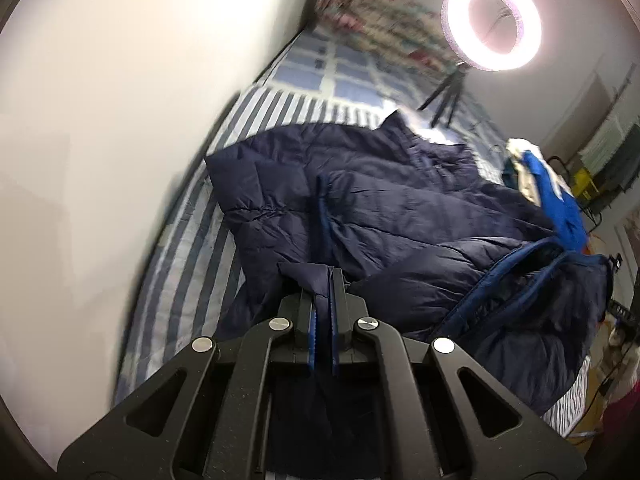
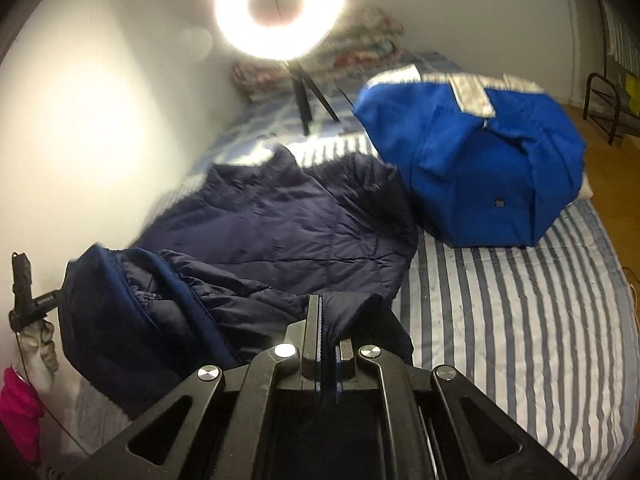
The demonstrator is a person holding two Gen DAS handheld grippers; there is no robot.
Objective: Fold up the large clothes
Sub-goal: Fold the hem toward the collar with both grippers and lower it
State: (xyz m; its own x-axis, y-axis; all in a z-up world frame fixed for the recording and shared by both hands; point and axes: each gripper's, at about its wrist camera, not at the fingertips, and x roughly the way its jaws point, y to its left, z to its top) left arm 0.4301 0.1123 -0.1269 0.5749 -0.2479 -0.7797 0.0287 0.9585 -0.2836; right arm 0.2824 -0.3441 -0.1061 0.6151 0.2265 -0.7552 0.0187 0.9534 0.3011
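Note:
A large navy puffer jacket (image 1: 392, 208) lies spread on the striped bed (image 1: 192, 240). My left gripper (image 1: 323, 280) is shut on a fold of its hem, and the cloth hangs down between the fingers. In the right wrist view the same jacket (image 2: 280, 224) lies ahead. My right gripper (image 2: 326, 320) is shut on another part of its near edge. The jacket's hood or lining with its blue trim (image 2: 132, 304) bulges up at the left.
A bright blue garment with grey strips (image 2: 472, 152) is heaped on the bed (image 2: 520, 320) at the right; it also shows in the left wrist view (image 1: 560, 196). A ring light on a tripod (image 2: 280, 8) stands on the bed. A white wall (image 1: 120, 120) runs along the left. Folded patterned bedding (image 1: 384, 20) lies at the far end.

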